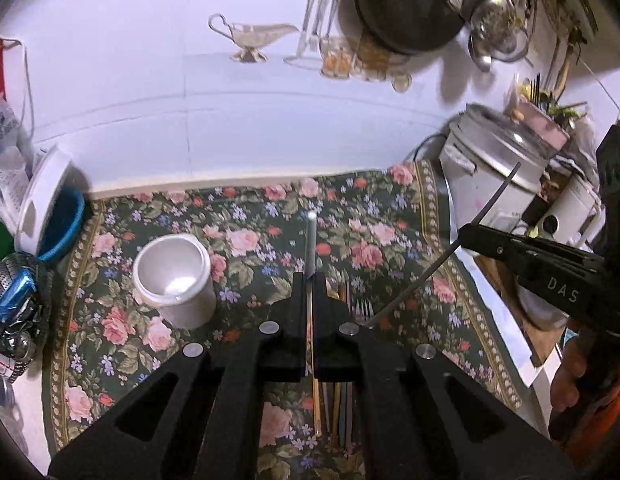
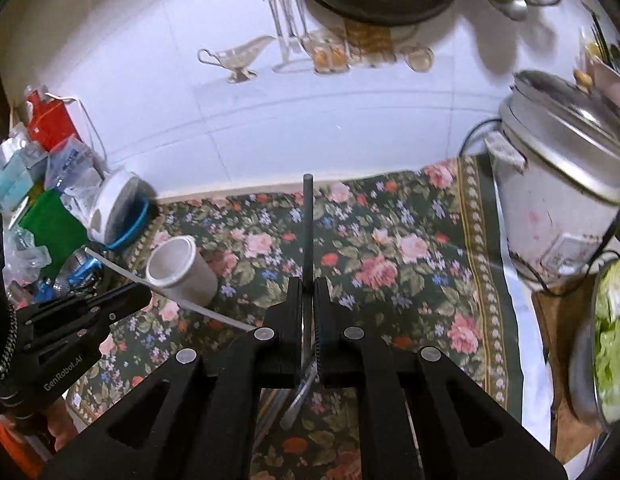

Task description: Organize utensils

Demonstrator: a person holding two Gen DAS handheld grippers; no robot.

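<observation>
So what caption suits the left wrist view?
Left gripper clamps a pale chopstick above the floral mat, beside a white cup.

A pale grey chopstick is pinched between the closed left gripper, its tip pointing toward the far edge of the flowered cloth, and a dark grey chopstick is pinched the same way in the closed right gripper. More chopsticks and a fork lie flat on the cloth near its front edge. An empty white cup stands upright toward the cloth's left edge.
</observation>
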